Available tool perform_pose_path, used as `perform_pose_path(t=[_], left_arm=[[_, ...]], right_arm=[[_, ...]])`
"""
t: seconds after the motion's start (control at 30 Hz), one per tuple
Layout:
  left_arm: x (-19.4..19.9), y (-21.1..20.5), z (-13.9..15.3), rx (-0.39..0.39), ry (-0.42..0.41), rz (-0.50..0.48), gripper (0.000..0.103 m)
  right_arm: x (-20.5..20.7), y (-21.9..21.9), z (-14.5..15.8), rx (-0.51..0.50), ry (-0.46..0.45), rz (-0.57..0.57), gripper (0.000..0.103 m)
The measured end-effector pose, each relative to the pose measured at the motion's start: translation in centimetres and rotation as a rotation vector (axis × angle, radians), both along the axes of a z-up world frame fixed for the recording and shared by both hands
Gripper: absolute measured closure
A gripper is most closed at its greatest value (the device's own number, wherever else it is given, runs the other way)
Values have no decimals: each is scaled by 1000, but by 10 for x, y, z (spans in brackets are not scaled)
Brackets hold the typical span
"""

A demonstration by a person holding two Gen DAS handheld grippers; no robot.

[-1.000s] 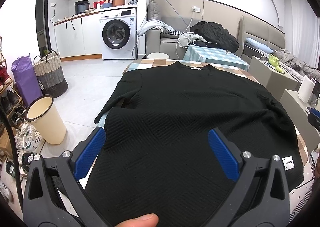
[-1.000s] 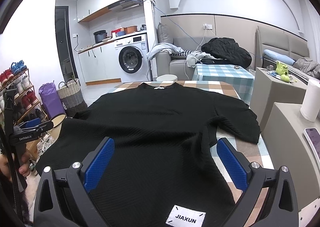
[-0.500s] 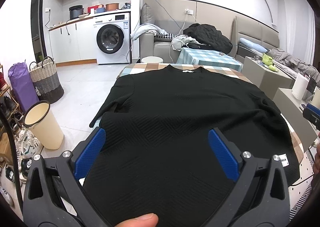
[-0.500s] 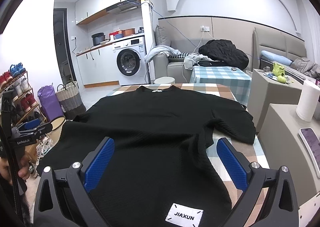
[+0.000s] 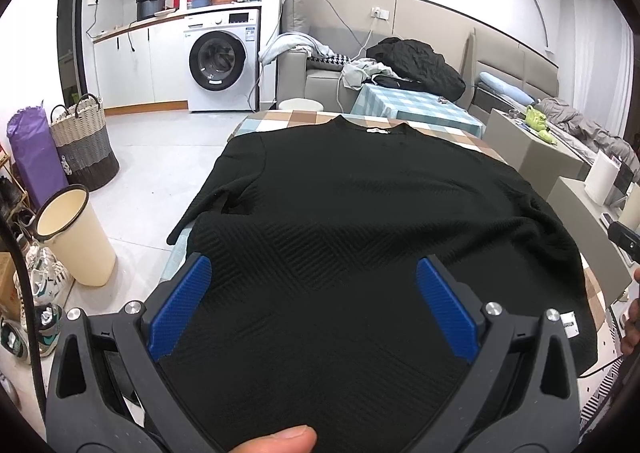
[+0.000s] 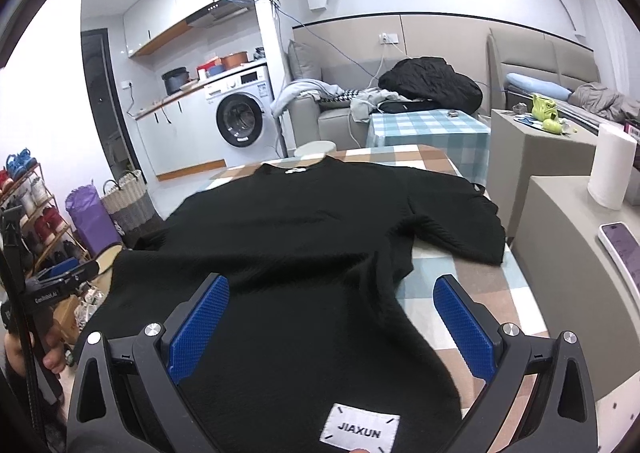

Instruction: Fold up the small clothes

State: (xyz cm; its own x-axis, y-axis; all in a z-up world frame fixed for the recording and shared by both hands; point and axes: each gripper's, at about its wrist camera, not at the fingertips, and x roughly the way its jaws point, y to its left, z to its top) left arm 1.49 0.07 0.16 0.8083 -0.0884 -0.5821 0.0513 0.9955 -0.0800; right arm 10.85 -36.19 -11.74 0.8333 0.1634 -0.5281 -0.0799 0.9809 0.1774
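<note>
One black textured shirt (image 5: pixel 360 221), spread flat, white hem label (image 6: pixel 359 428)

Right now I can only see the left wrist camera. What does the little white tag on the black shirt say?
Observer: In the right wrist view, the white tag on the black shirt reads JIAXUN.
Operator: Is anything being grabbed over there?
Observer: No. The right gripper is open over the shirt and holds nothing.
Operator: Where's the sleeve on that side?
Observer: The right sleeve lies spread flat on the checked tablecloth, not folded in yet.
</note>
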Motion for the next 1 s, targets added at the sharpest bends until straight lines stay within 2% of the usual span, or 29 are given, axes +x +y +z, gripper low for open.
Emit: perform_pose_path(t=[0.13, 0.27, 0.37, 0.6, 0.67, 0.73, 0.83, 0.87, 1.0], left_arm=[[19, 11, -3, -1, 21, 25, 1], [34, 20, -4, -8, 28, 42, 1], [45, 24, -4, -11, 30, 51, 1], [76, 23, -9, -13, 44, 33, 2], [86, 20, -11, -9, 48, 26, 5], [95, 17, -13, -13, 62, 15, 16], [110, 15, -18, -6, 80, 16, 25], [114, 12, -19, -4, 81, 15, 25], [124, 14, -25, 8, 89, 28, 25]], right_arm=[[10, -7, 1, -5, 22, -23, 0], [27, -30, -2, 134, 67, -58, 0], [43, -47, -9, 197, 103, -95, 0], [71, -63, -19, 207, 151, -138, 10], [80, -68, -21, 206, 165, -145, 11], [87, -72, -24, 204, 168, -147, 14], [102, -80, -31, 197, 193, -162, 16], [107, -84, -34, 195, 205, -172, 19], [121, -104, -43, 168, 228, -229, 20]])
